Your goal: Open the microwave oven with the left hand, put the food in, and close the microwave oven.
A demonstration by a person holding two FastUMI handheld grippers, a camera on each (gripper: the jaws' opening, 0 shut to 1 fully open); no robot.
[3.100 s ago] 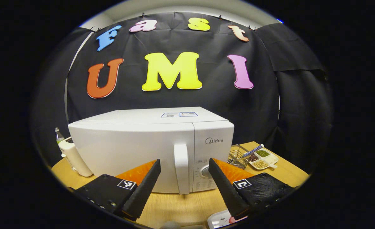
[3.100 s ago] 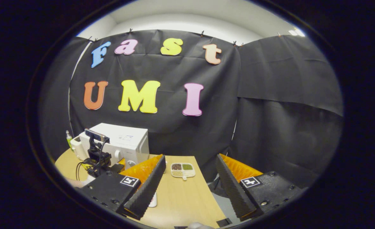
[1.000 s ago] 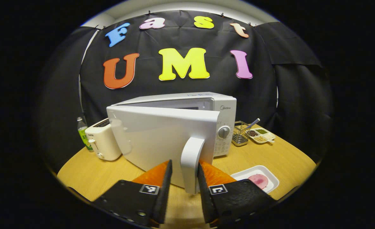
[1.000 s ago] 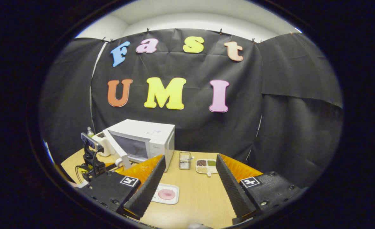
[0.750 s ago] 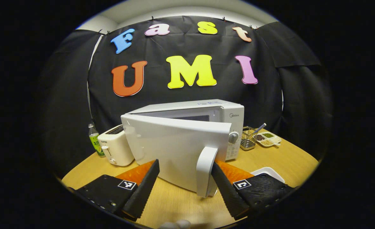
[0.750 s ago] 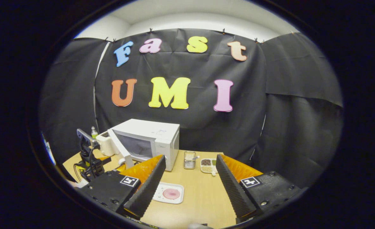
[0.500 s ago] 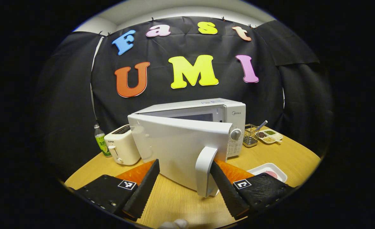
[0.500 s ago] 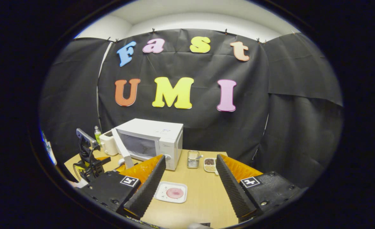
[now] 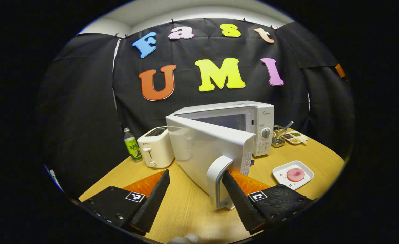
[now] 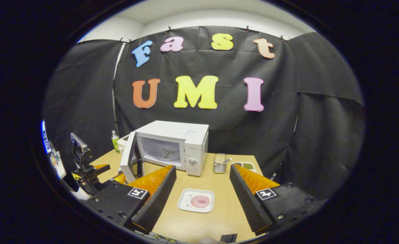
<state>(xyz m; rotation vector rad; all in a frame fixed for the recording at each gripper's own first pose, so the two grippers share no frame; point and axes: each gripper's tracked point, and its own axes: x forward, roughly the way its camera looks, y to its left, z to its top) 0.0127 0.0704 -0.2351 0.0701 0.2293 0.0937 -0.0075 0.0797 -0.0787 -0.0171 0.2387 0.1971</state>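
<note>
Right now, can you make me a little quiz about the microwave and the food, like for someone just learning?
1. True or false: the microwave door is shut.
2. Where does the pink food lie?
A. inside the microwave
B. on the white tray on the table
C. between the right tongs
3. Fill in: the left tongs stand open, and one finger is next to the door's ____.

Key: 1 false; 2 B; 3 handle.
</note>
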